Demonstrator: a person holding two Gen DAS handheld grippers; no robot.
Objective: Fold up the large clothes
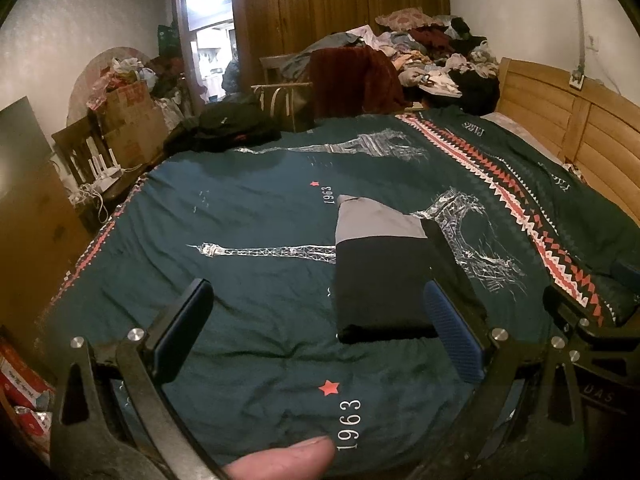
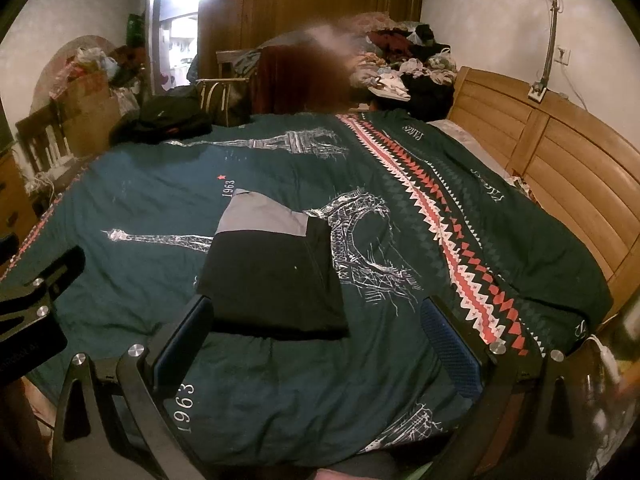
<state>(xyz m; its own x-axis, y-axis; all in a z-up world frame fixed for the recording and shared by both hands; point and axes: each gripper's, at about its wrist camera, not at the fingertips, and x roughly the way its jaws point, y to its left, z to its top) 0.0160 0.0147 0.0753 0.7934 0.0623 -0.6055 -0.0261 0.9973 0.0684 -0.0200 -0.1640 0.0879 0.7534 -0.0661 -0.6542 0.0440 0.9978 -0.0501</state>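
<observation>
A folded black and grey garment (image 1: 380, 272) lies flat on the dark green bedspread (image 1: 240, 216); it also shows in the right wrist view (image 2: 272, 276). My left gripper (image 1: 320, 328) is open and empty, just in front of the garment, its right finger (image 1: 452, 336) beside the garment's near right corner. My right gripper (image 2: 316, 336) is open and empty, held near the garment's front edge, with its left finger (image 2: 184, 336) at the near left corner. The right gripper also shows at the right edge of the left wrist view (image 1: 580, 320).
The bedspread (image 2: 400, 380) has Eiffel tower prints and a red zigzag stripe (image 1: 500, 192). A wooden headboard (image 1: 580, 136) stands at the right. Piled clothes (image 1: 432, 52) and a black bag (image 1: 224, 124) lie at the far end. Boxes and a chair (image 1: 104, 136) stand at the left.
</observation>
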